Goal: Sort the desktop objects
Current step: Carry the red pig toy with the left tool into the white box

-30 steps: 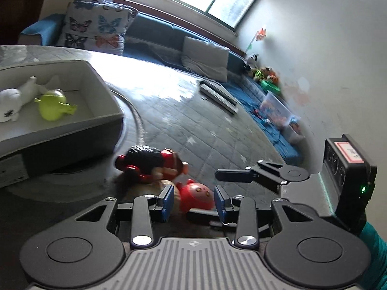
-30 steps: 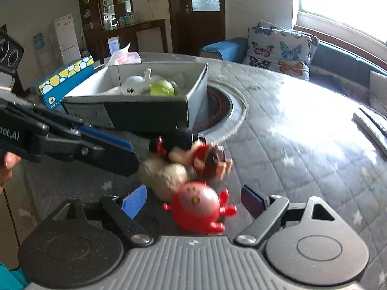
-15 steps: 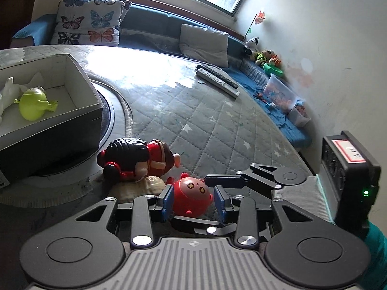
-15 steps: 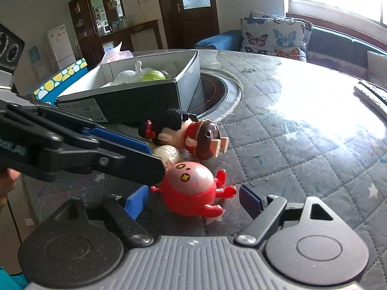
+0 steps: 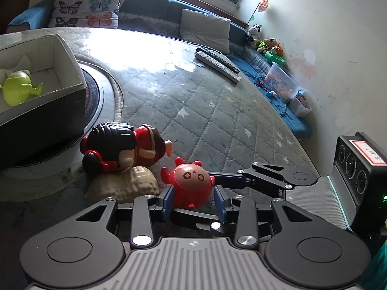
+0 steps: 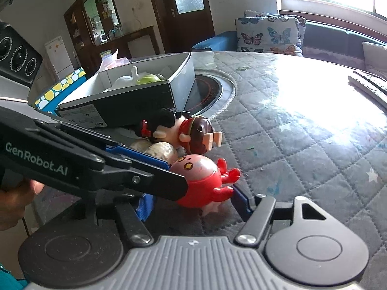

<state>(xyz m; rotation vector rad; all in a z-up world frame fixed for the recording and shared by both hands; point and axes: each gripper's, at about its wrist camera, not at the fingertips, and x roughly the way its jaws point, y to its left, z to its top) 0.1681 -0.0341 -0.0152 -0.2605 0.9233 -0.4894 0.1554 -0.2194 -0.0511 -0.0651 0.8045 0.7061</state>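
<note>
A round red toy with small claws (image 5: 191, 183) (image 6: 205, 178) lies on the quilted table cover. My left gripper (image 5: 193, 203) stands open with its blue pads on either side of the toy, at or very near its flanks. My right gripper (image 6: 192, 203) comes in crosswise and also straddles the toy. Its jaws are closing; the right pad (image 6: 239, 199) is at the toy's leg, and a gap shows at the other pad. The left gripper's finger (image 6: 108, 169) crosses the right wrist view and hides the toy's left side.
Just behind the red toy lie a black-haired red figure (image 5: 116, 145) and a beige shell-like lump (image 5: 125, 183). A grey box (image 5: 72, 55) at the left holds a green toy (image 5: 17, 90). Remote controls (image 5: 217, 62) lie farther back. A hand (image 6: 14, 200) holds the left gripper.
Both grippers have come forward and down over the red toy, which now sits between the left pads. The right jaws have narrowed around it.
</note>
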